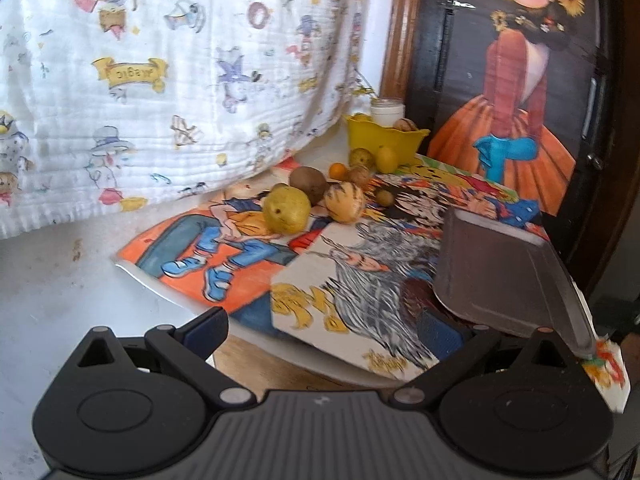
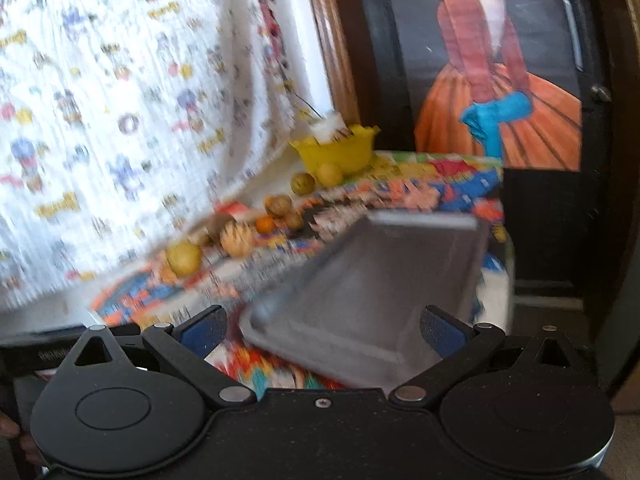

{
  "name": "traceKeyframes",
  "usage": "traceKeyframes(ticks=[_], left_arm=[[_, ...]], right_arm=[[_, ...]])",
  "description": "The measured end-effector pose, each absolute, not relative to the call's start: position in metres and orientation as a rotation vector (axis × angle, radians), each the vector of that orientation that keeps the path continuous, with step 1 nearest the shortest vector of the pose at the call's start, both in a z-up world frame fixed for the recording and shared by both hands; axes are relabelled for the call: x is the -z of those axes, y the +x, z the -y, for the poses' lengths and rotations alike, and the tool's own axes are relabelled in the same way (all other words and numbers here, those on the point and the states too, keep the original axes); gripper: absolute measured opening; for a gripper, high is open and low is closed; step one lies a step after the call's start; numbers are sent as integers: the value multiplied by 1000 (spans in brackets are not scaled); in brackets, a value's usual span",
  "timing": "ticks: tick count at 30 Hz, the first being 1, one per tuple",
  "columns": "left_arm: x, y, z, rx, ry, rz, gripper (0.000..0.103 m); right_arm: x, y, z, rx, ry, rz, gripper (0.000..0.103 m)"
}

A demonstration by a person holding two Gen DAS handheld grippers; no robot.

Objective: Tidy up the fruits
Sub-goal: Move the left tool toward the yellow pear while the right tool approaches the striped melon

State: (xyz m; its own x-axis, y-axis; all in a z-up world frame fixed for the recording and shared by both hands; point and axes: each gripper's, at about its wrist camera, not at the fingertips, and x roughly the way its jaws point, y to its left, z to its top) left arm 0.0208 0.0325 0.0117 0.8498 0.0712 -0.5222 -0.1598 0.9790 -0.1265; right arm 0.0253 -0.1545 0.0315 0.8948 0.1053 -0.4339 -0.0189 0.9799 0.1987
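Note:
Several fruits lie in a loose row on colourful drawings (image 1: 248, 264): a yellow-green pear (image 1: 286, 210), a striped melon (image 1: 344, 202), a brown kiwi (image 1: 308, 184), a small orange (image 1: 338, 171) and a lemon (image 1: 386, 159). Behind them stands a yellow bowl (image 1: 384, 136) holding a fruit. A grey tray (image 1: 496, 272) lies at the right. My left gripper (image 1: 322, 332) is open and empty, its right finger close to the tray's corner. In the blurred right wrist view my right gripper (image 2: 324, 330) is open, with the near end of the grey tray (image 2: 372, 288) between its fingers. The pear (image 2: 183, 258), melon (image 2: 237, 239) and bowl (image 2: 336, 150) lie beyond.
A white printed cloth (image 1: 160, 80) hangs at the back left over a white surface (image 1: 60, 280). A white jar (image 1: 386, 110) stands behind the bowl. A dark panel with a painted figure (image 1: 516, 80) closes off the right side.

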Motion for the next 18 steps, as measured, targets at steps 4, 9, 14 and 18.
traceKeyframes(ticks=[4, 9, 14, 18], left_arm=[[-24, 36, -44, -169, -158, -545, 103], [-44, 55, -61, -191, -152, -506, 103], [-56, 73, -71, -188, -132, -482, 103], [-59, 89, -74, -177, -100, -474, 103]], right_arm=[[-65, 53, 163, -182, 186, -428, 103], [-106, 95, 158, -284, 155, -412, 103], [-131, 133, 147, -342, 90, -391, 103], [-139, 174, 135, -416, 132, -438, 103]])
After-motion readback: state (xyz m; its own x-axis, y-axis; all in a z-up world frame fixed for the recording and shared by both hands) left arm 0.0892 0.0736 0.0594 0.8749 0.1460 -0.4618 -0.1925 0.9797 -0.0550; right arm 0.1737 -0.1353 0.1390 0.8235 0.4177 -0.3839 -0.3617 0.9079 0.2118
